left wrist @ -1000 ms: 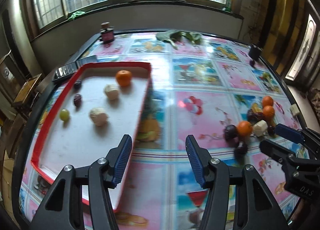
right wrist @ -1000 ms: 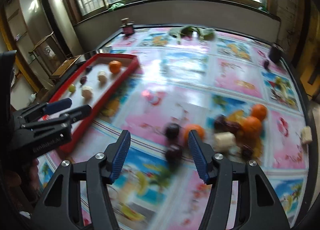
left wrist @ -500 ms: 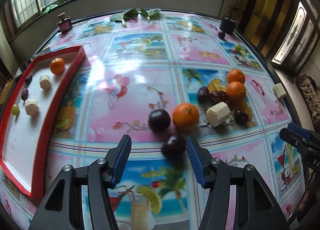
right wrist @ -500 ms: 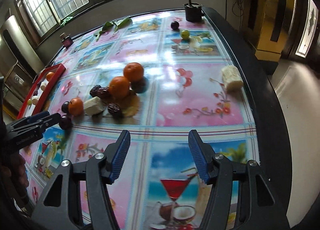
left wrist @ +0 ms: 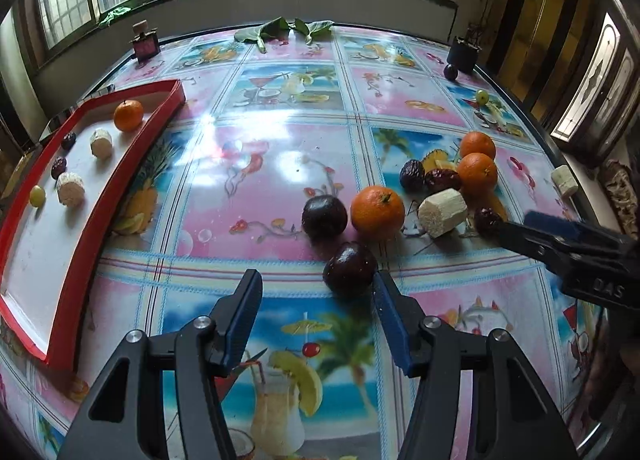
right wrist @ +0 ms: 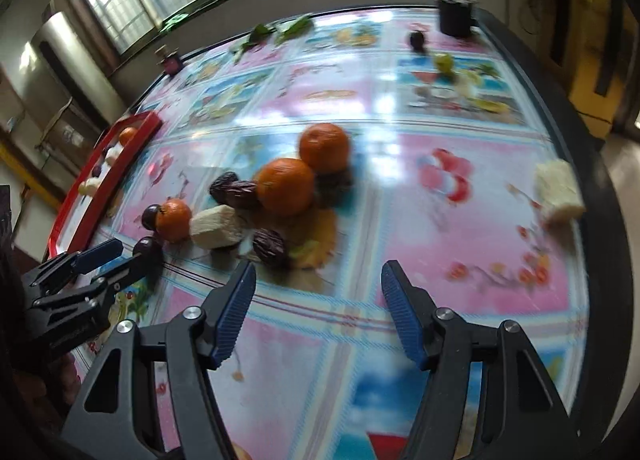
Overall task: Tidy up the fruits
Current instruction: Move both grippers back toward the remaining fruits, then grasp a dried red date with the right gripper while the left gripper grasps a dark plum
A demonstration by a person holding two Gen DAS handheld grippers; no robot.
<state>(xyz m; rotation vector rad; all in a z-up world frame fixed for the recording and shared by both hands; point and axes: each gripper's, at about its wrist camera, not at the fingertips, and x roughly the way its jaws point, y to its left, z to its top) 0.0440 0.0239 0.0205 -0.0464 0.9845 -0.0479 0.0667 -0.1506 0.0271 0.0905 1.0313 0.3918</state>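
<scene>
The near dark plum lies on the tabletop at the near edge of the loose fruit cluster, just ahead of the left claw and off toward its right finger, whose tip is just beside the fruit; being round, it offers no long axis to line up with. The left claw is spread and holds nothing, so it looks the nearer one for this plum and would need to shift slightly right to straddle it. The right claw is empty with its jaws opening, and the wrinkled dark date lies just past its left finger. Behind the plum sit a second plum, a tangerine and a pale cut chunk. Well to the left, the red tray holds a tangerine, two pale chunks, two dark dates and a green grape.
</scene>
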